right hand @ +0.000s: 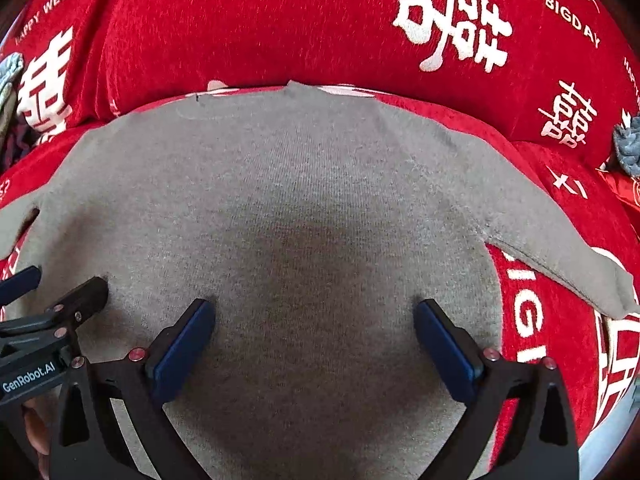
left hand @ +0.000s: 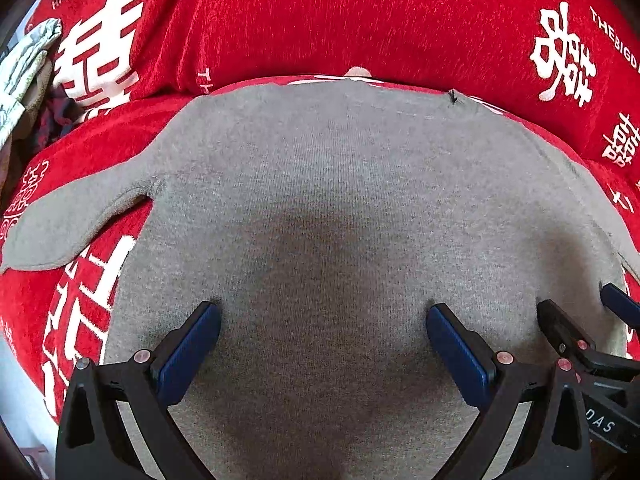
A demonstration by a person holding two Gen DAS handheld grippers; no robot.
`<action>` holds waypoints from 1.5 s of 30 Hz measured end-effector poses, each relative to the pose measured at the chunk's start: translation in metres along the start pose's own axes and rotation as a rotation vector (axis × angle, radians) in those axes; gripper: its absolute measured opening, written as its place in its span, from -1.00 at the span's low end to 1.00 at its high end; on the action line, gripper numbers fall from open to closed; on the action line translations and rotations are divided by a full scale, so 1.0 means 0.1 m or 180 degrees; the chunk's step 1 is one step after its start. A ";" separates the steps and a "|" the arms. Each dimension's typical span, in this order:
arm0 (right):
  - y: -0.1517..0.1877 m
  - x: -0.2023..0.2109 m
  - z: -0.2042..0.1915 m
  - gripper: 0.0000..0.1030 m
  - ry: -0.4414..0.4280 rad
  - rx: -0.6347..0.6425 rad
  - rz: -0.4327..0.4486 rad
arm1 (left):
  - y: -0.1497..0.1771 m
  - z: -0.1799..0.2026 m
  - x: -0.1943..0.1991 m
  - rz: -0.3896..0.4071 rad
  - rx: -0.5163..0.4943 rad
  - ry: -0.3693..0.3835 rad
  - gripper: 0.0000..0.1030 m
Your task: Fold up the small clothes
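Because the knit is thick, soft and limp, the grey sweater will likely sag and drape the moment a corner is lifted, yet it looks light and its fuzzy surface should give the pads good purchase with little risk of slipping or harm. Nearest the cameras, both tongs hang low over the body of the garment: the left gripper has its jaws spread wide and holds nothing, and the right gripper stands just as wide, also empty, just beside the first. Their blue pads appear to hover at or barely on the cloth; whether they touch it I cannot tell. The sweater lies spread flat on the red printed cover, hem toward the grippers. Farther out, the left sleeve angles out over the cover, and the right sleeve does the same on the other side. Sleeve cuffs or shoulder seams seem the best holds, where doubled fabric gives a firmer bite. At the far edge sits the neckline, with a small dark thread near it. A pile of other clothes lies at far left.
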State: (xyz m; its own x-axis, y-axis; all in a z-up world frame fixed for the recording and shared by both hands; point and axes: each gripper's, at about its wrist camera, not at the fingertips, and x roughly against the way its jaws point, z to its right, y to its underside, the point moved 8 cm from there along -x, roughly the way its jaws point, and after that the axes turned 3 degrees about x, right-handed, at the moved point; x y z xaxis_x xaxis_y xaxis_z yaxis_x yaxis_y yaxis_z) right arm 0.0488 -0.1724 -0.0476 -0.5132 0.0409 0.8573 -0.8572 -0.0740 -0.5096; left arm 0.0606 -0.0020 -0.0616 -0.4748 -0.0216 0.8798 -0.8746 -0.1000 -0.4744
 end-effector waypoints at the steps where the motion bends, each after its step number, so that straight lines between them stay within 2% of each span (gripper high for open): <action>1: 0.00 0.00 0.00 0.96 0.0007 0.0009 -0.0003 | 0.00 0.00 0.01 0.0006 0.0006 -0.0001 1.00; 4: -0.01 0.03 0.00 0.89 0.0010 0.0010 0.0019 | -0.01 -0.01 0.03 0.0006 0.0036 -0.0002 1.00; 10: -0.07 0.18 0.00 0.88 0.0062 0.0035 0.0208 | -0.10 -0.02 0.12 0.0073 0.0075 -0.0066 1.00; 19: -0.20 0.34 0.14 0.88 0.0097 0.0006 0.0401 | -0.19 0.21 0.24 0.0119 -0.0039 -0.0132 1.00; 27: -0.19 0.43 0.59 0.85 0.0206 -0.0169 0.0491 | -0.28 0.59 0.31 0.0165 -0.0170 -0.0144 1.00; 45: 0.08 0.52 1.83 0.84 0.0465 -0.0706 0.0530 | -0.30 1.80 0.36 0.0168 -0.0625 0.0012 1.00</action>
State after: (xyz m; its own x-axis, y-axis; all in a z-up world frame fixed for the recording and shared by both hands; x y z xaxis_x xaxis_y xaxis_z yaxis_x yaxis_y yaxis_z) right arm 0.0233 -0.3532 0.0064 -0.6341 0.1905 0.7494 -0.7411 0.1268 -0.6593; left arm 0.0875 -0.1792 -0.0101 -0.5206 -0.0180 0.8536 -0.8506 0.0972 -0.5167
